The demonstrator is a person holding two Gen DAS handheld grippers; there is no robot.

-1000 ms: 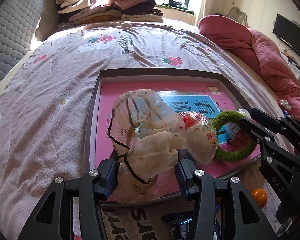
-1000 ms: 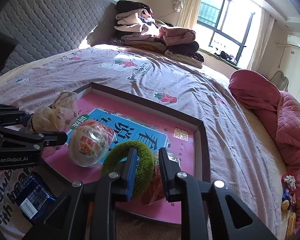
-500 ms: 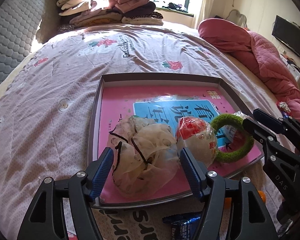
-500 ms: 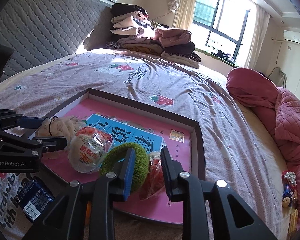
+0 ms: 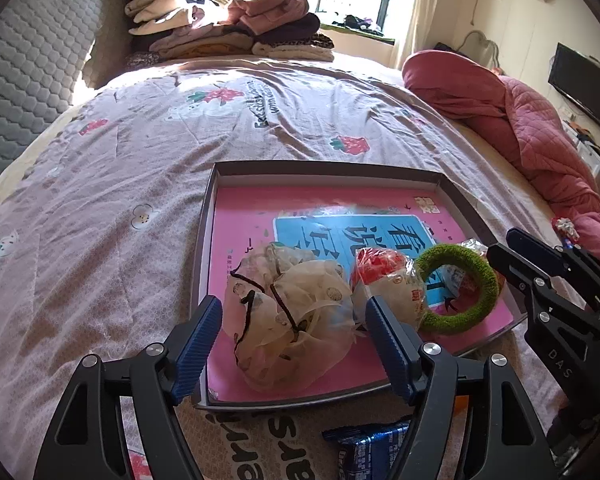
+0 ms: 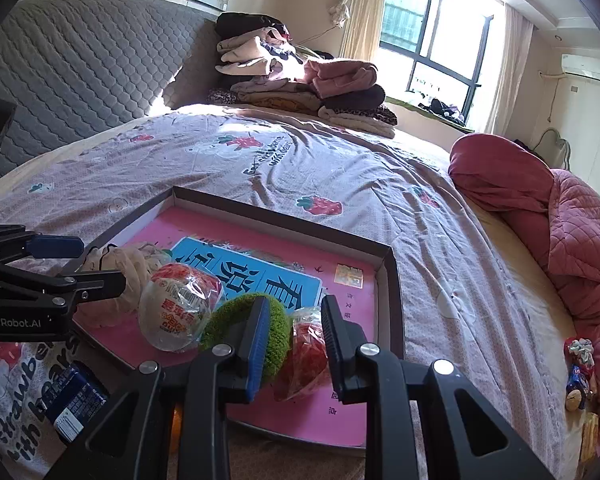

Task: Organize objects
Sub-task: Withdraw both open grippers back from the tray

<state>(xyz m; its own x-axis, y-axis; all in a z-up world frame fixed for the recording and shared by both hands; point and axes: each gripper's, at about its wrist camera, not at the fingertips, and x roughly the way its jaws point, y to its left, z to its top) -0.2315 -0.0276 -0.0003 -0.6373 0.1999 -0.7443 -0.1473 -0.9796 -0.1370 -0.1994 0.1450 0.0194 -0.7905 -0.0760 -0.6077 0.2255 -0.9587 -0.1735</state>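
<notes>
Tongs on the left, the left gripper (image 5: 294, 346), are spreading as their jaws open, and the cream mesh scrunchie (image 5: 290, 320) sits loose between them on the pink floor of the shallow box lid (image 5: 324, 170), at its near left corner. The blue pads stand clear of the mesh on both sides, so the bundle looks released rather than held.

The right gripper (image 6: 294, 344) shows narrow jaws at the lid's near right. The green fuzzy ring (image 6: 246, 322) has its near rim against the left pad, and a red crinkly packet (image 6: 306, 354) lies in the gap; whether the pads actually press either one, I cannot tell.

A round wrapped snack (image 6: 180, 310) rests between scrunchie and ring. Outside the lid, just near of its front edge, a blue packet (image 5: 374, 450) lies on the bedspread (image 5: 100, 240), below and slightly right of the left tongs. That hand seems nearer to it, so a short pull back toward the near side is probably what the next pick calls for.
</notes>
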